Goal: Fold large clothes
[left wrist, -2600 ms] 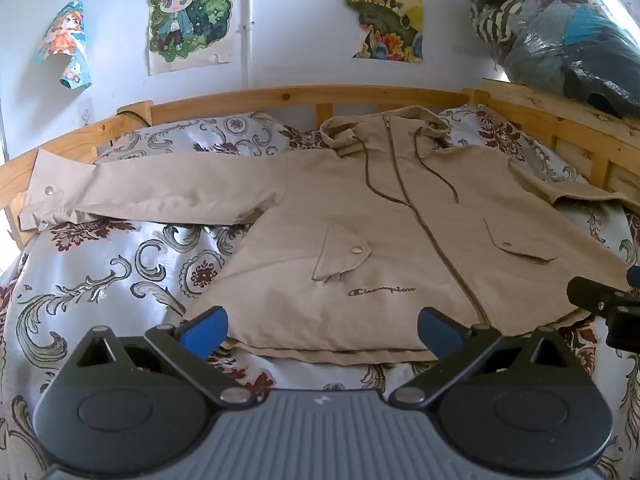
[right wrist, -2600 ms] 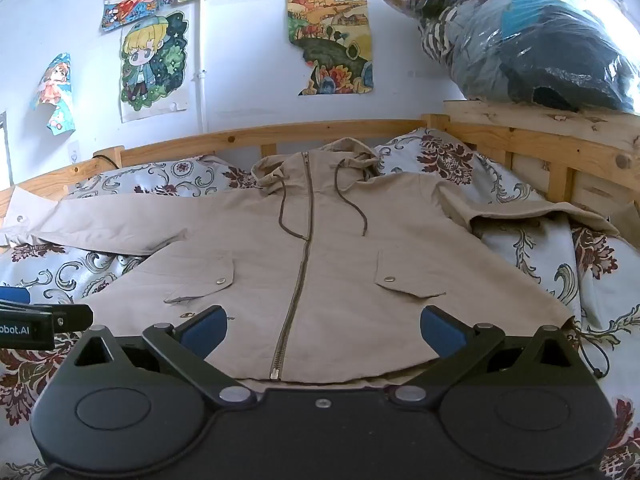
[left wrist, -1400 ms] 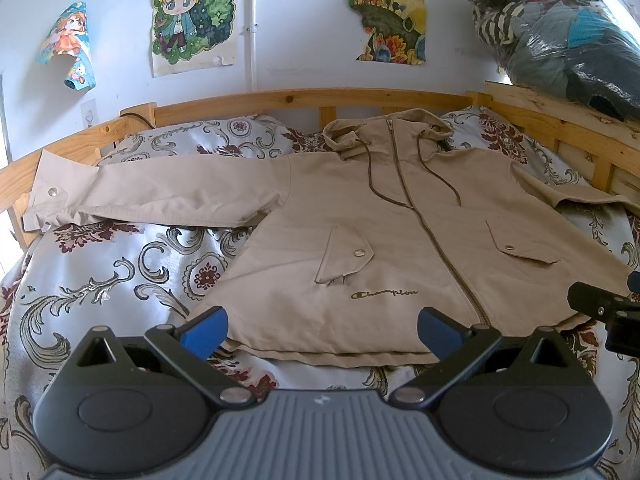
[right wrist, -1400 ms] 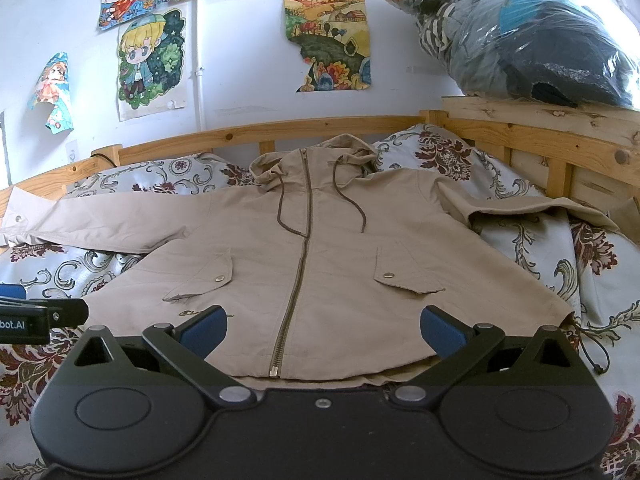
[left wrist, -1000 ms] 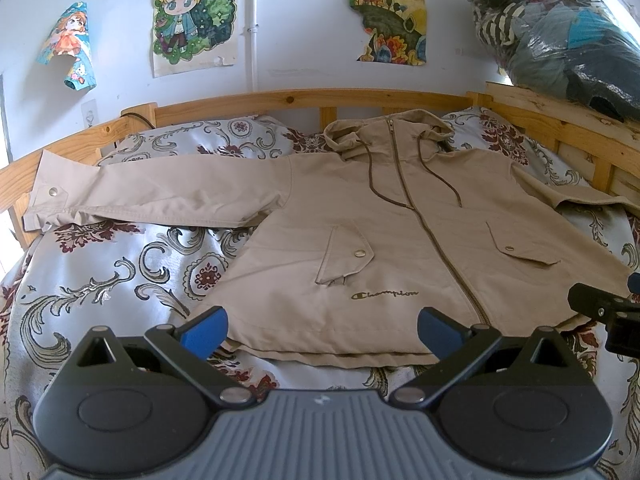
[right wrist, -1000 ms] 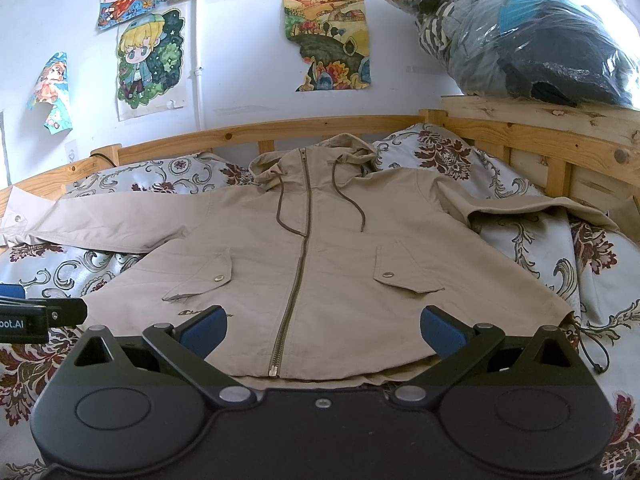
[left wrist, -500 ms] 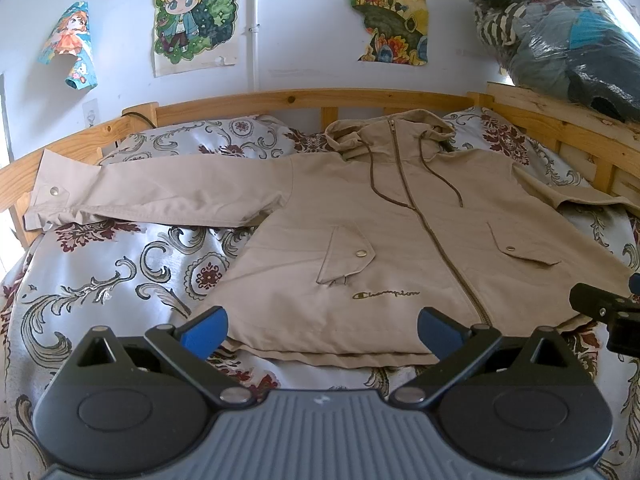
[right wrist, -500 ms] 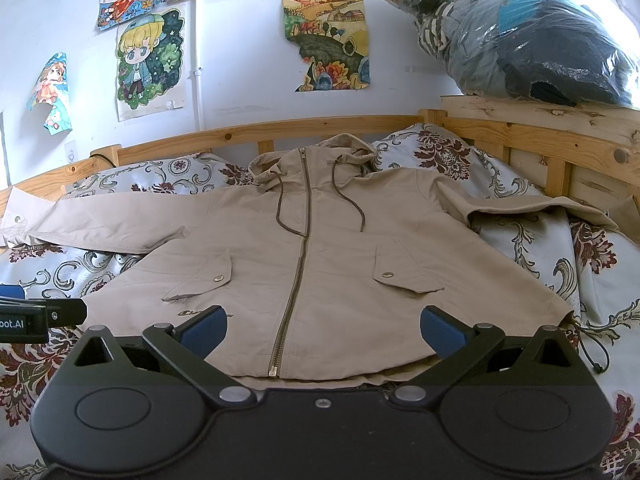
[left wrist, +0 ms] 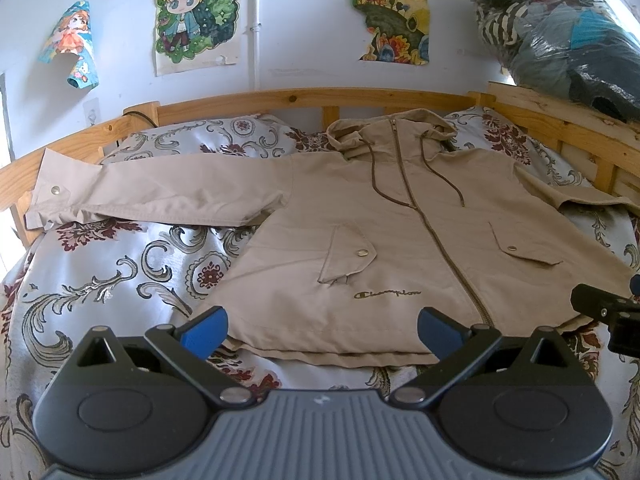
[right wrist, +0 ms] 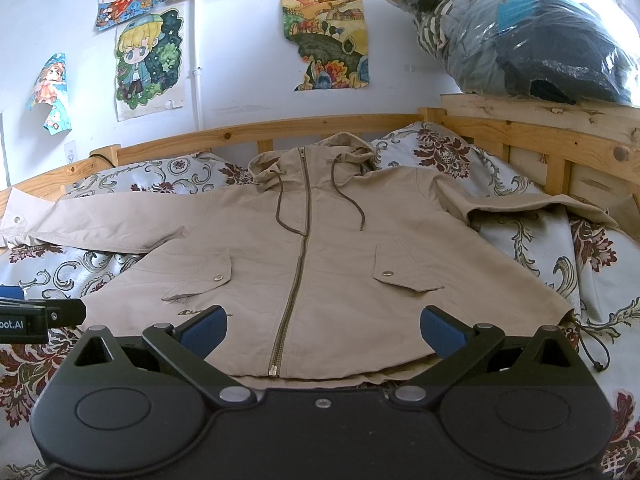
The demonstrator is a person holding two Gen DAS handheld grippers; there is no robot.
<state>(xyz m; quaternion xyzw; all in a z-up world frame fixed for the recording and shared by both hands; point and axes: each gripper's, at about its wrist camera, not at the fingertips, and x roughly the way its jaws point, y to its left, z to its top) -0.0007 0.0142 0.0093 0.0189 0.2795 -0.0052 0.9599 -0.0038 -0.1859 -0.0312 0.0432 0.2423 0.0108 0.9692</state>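
Note:
A beige hooded zip jacket lies front up on the bed, hood toward the headboard. Its left sleeve stretches flat to the left; the right sleeve drapes over bunched bedding. My left gripper hovers open just short of the hem's left half, nothing between its blue pads. My right gripper hovers open before the hem near the zip end, also empty. Each gripper's tip shows at the edge of the other's view: the right gripper and the left gripper.
A floral bedspread covers the bed. A wooden rail runs along the head and right side. A plastic bag of clothes sits on the right ledge. Posters hang on the white wall.
Almost nothing has changed; both views have drifted very slightly and the grippers stay open and empty in front of the hem.

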